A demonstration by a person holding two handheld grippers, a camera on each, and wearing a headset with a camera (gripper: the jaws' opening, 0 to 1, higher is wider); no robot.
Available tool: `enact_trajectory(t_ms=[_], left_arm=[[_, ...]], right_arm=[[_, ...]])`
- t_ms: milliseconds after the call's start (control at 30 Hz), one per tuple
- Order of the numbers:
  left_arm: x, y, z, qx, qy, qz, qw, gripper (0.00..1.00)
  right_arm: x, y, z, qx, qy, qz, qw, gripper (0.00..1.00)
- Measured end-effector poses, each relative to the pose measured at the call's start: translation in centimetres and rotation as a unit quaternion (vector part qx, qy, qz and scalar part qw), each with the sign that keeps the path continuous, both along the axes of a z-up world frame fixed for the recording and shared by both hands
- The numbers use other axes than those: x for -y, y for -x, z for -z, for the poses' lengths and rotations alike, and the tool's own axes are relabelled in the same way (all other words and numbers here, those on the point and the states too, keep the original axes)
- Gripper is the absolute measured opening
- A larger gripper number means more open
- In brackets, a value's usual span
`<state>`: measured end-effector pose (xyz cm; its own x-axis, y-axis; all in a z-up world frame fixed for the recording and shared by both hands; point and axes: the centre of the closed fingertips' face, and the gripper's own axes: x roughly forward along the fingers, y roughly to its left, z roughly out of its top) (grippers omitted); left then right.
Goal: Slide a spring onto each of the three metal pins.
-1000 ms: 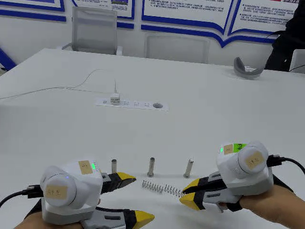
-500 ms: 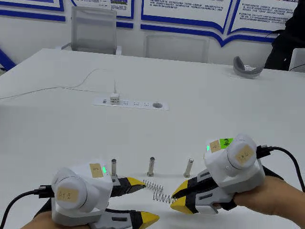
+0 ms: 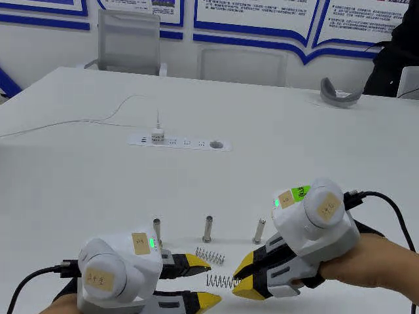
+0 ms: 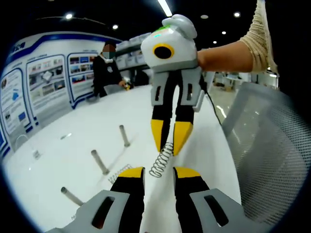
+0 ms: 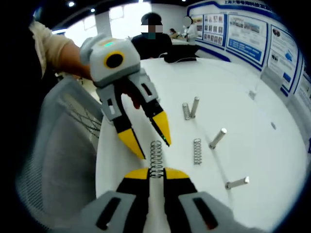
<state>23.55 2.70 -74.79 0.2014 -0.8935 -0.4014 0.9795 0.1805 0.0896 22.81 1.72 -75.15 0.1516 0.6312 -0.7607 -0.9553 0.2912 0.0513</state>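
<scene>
I clamp spring [image 5: 156, 155] in right gripper [image 5: 155, 172], table's [image 3: 294, 144] front edge | left gripper [image 4: 159, 171] jaws apart | risk: spring bows, slips

No writing is coming through clearly enough to read. The tan stickers [image 3: 140, 243] on the left gripper [image 3: 208, 282] and the tan and green stickers [image 3: 286, 199] on the right gripper [image 3: 242, 280] are carrying handwritten marks too small to make out. The blue-edged posters [image 3: 255, 14] at the far side are showing lines of print that are blurring past reading.
</scene>
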Motion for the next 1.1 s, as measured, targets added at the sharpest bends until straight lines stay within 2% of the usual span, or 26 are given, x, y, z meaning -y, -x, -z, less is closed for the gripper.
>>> enact_trajectory(t_ms=[167,467,1100], left_arm=[[0.3,0.4,0.1,0.007,-0.003,0.011,0.9999,0.16],[0.4,0.4,0.3,0.000,-0.005,0.010,0.9999,0.13],[0.7,0.6,0.0,-0.008,0.005,0.005,0.9999,0.11]], right_arm=[[0.0,0.5,0.0,-0.009,0.003,-0.007,0.9999,0.12],[-0.6,0.6,-1.5,-0.016,-0.017,0.000,0.9997,0.12],[-3.2,-0.2,-3.8,0.025,-0.050,-0.005,0.9984,0.11]])
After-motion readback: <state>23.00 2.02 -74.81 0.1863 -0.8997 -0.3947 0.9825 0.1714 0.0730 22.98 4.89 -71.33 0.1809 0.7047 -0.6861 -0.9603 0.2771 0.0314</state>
